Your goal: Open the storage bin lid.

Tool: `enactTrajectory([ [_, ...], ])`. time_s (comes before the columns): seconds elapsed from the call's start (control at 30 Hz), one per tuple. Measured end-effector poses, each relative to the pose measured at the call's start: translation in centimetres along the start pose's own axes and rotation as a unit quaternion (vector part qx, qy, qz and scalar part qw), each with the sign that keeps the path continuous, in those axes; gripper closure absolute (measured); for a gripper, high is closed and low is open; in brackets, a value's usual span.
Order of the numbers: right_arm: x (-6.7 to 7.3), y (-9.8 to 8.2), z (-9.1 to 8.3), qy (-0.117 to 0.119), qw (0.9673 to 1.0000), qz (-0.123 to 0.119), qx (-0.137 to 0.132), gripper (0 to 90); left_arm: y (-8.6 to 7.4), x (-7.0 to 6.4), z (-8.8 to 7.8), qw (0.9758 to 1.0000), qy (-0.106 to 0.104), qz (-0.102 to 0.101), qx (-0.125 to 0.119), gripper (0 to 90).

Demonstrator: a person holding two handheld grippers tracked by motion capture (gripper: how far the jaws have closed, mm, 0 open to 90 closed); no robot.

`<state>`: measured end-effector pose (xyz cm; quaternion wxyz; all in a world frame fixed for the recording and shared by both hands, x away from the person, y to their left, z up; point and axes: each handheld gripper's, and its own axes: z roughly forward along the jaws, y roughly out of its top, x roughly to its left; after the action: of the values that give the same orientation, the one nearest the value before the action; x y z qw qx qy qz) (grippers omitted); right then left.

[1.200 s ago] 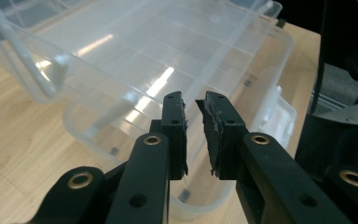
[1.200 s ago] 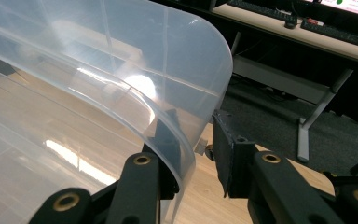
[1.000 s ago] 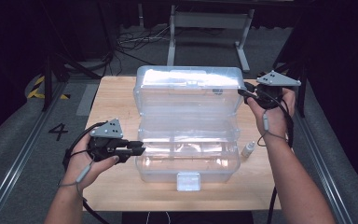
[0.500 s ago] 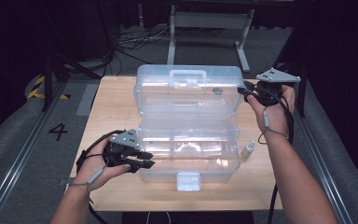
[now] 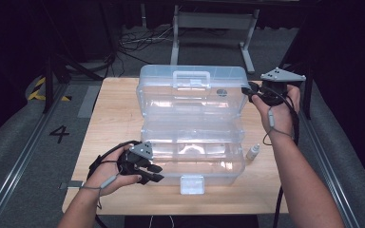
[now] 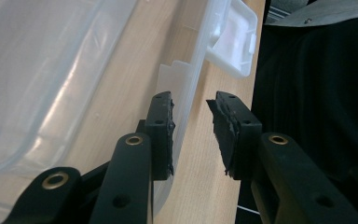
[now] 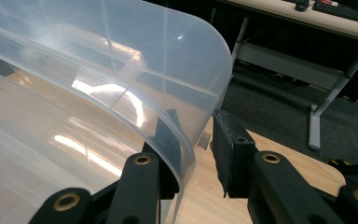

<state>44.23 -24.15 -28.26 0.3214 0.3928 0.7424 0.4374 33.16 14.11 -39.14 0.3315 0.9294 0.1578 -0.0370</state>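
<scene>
On a pale wooden table [image 5: 114, 114] amid dark floor with cables stands an open clear plastic box [image 5: 192, 142], a small bottle [image 5: 253, 152] just right of it. Left gripper [image 5: 154, 173], jaws lately widening, straddles the box's near-left rim without clamping. Right gripper [image 5: 247, 92] straddles the raised lid [image 7: 121, 88] at its far-right edge; contact cannot be told.

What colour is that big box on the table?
The box is clear, see-through plastic with no colour; the high view shows it best.
</scene>
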Motion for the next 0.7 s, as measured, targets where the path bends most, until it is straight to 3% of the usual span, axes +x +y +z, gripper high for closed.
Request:
enactTrajectory([
  [0.07,-0.1,0.0,0.1,0.001,1.0000,0.003,-0.002,72.2,-0.1,0.2,0.4,1.0000,0.007,-0.001,0.004,70.0],
  [0.37,-0.4,0.0,0.5,0.003,0.9999,0.010,-0.005,72.4,-0.7,0.8,1.2,0.9998,-0.002,-0.016,0.014,76.7],
  [0.7,-0.3,0.3,1.1,-0.015,0.9999,-0.005,-0.003,74.5,-1.1,0.8,1.4,0.9997,0.002,-0.023,0.011,77.0],
])
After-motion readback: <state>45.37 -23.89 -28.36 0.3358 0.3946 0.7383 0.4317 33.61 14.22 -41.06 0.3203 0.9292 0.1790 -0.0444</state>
